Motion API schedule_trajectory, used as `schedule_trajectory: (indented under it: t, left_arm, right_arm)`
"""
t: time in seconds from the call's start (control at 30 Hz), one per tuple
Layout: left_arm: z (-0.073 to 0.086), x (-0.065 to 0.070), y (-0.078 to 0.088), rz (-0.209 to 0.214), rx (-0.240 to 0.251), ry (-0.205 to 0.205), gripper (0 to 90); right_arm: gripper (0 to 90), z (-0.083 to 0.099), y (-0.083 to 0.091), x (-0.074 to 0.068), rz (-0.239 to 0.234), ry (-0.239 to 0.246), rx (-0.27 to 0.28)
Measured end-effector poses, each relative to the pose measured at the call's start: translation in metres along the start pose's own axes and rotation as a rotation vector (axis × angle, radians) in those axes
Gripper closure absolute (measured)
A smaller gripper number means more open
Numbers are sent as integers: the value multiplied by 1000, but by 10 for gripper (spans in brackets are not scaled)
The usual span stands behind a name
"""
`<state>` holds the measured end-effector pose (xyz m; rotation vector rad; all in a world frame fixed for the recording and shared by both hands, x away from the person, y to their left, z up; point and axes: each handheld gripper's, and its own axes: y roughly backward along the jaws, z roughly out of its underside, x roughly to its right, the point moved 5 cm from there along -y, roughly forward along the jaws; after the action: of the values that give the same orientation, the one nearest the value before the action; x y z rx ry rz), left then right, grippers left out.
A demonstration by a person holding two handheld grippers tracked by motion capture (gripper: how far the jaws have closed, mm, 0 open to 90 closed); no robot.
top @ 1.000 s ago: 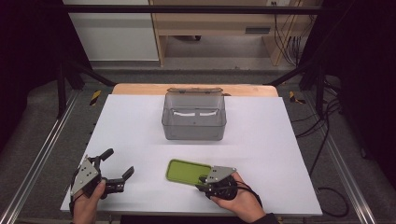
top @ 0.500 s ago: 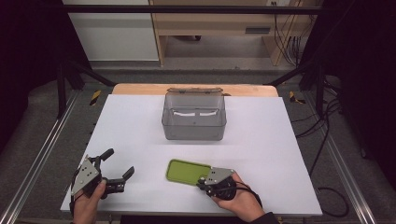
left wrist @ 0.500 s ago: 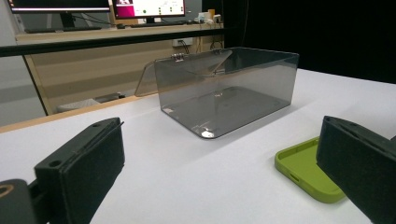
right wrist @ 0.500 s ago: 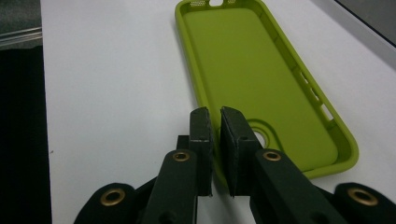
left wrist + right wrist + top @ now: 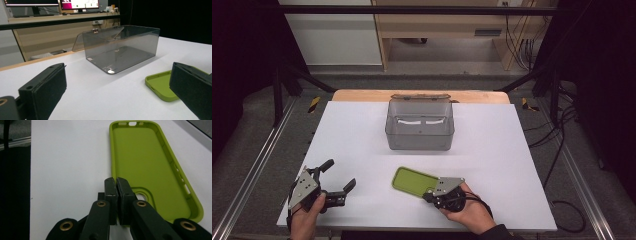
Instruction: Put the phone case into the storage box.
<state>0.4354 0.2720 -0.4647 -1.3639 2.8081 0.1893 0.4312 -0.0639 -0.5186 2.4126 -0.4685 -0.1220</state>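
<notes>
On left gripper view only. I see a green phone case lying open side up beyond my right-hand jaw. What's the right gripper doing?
Observer: The right gripper is shut on the lime-green silicone phone case. It looks to be pinching one long side wall, beside the round camera cutout.
Operator: Which end of the case is that?
Observer: In the high view it is the end nearest the person's right hand. The free end points toward the left side of the white table.
Operator: How far off is my gripper?
Observer: The left gripper is open by the table's near-left corner, clearly apart from the case. The smoky clear plastic box stands farther back.
</notes>
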Motion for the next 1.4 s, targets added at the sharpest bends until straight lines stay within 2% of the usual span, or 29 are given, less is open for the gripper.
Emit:
schedule_trajectory:
  t: [0.2,0.37,0.63,1.4]
  left_arm:
    - [0,0,0,0,0,-2,7]
    - [0,2,0,1,-9,-15,7]
    - [1,5,-2,9,-22,-38,7]
    - [1,6,-2,12,-22,-38,8]
  right_arm:
    - [880,-2,1,1,-27,-41,10]
    - [881,-10,7,5,-64,-104,22]
    - [881,-19,13,11,-96,-148,11]
    - [881,-25,16,12,-118,-146,10]
